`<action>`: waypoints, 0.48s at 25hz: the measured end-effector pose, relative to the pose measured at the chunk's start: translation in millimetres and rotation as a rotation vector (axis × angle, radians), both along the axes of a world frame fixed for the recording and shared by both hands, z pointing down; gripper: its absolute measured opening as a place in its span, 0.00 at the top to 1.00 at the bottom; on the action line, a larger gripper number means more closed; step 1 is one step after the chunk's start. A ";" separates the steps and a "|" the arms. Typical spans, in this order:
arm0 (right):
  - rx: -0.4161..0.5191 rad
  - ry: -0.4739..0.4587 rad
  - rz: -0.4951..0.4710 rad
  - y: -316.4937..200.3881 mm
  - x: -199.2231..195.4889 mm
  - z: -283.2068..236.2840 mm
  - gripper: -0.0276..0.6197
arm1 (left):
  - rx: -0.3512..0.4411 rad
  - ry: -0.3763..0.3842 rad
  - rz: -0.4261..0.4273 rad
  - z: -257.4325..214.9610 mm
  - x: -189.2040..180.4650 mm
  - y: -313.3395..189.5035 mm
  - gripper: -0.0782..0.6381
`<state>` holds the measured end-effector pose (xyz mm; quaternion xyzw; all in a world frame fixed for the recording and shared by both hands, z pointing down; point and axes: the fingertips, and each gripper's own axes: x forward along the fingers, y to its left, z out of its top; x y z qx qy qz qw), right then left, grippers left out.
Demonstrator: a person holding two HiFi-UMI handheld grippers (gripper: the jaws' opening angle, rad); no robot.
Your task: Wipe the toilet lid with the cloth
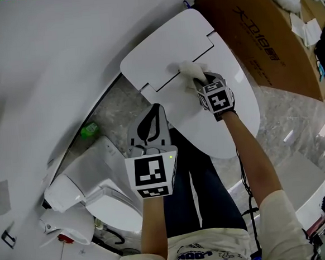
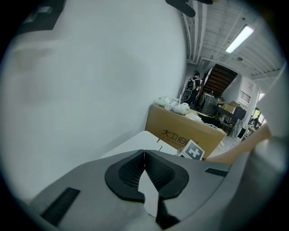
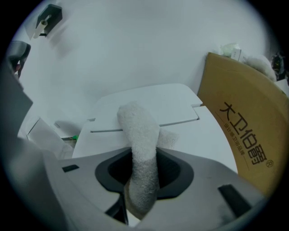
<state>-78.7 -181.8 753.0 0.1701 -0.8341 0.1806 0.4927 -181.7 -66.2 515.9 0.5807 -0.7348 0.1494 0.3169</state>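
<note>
Right tongs [image 3: 144, 159] clenched on a white cloth [image 3: 137, 128], its end resting on the toilet lid [image 3: 205, 135] just ahead. Left tongs [image 2: 144, 152] closed, empty. Cloth looks soft, light; pinch its bunched middle.

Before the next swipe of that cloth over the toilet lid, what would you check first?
1. Grip: the right claw is shut on the cloth: ok.
2. Contact: the cloth's end lies on the toilet lid by the hinge seam: ok.
3. Lid down flat: ok.
4. Spare hand: the left claw is shut, empty and away from the cloth: ok.
5. Side room: the cardboard box stands close to the lid's edge; touching or not: cannot tell.
</note>
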 end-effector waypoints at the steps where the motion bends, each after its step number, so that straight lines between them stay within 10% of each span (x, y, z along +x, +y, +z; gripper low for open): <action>1: 0.002 0.002 0.001 2.2 5.6 0.1 0.77 | 0.001 -0.001 0.005 -0.5 1.9 -0.3 0.88; 12: 0.007 0.012 0.058 33.4 74.9 2.0 0.77 | 0.010 0.003 0.085 -2.4 39.2 -4.6 0.88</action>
